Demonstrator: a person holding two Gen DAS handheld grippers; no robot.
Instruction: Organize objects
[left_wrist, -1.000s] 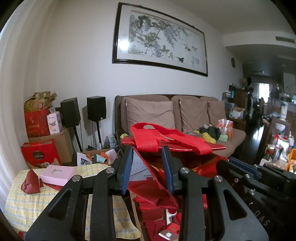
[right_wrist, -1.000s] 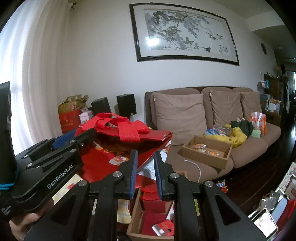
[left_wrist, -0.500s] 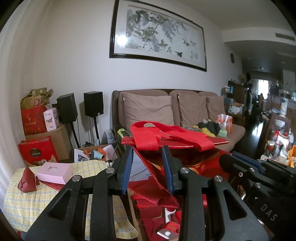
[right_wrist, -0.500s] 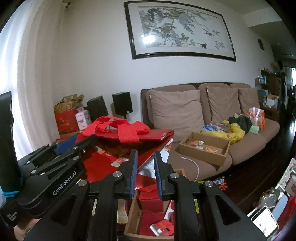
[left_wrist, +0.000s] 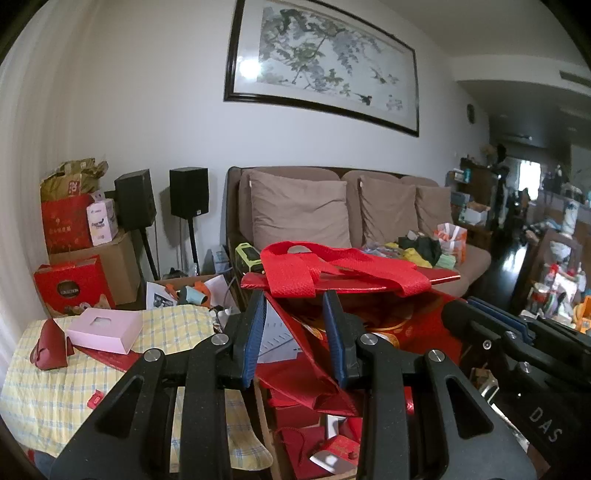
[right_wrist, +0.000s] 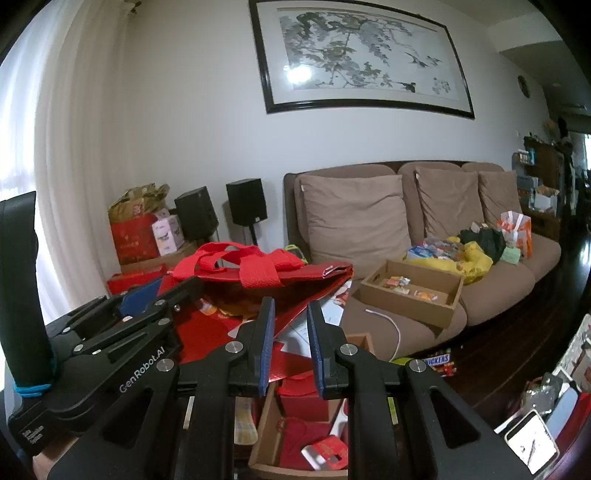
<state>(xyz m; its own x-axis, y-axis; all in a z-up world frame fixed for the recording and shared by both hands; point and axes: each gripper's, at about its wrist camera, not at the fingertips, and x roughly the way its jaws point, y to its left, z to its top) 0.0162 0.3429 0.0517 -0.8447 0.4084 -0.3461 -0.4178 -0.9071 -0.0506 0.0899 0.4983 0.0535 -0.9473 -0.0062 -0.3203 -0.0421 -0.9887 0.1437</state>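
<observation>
Left wrist view: left gripper (left_wrist: 293, 338) pinches the side fold of the red bag (left_wrist: 369, 325), which hangs above a cardboard box (left_wrist: 264, 424) of red packets; pink box (left_wrist: 107, 330) lies on the yellow checked cloth (left_wrist: 48, 391) to the left, right gripper's body at the right edge. Right wrist view: right gripper (right_wrist: 290, 341) has a narrow gap w/ the red bag's other side edge running btwn its pads, but can't tell if they press it; bag handles (right_wrist: 240, 264) flop on top, sofa (right_wrist: 424, 240) behind.
</observation>
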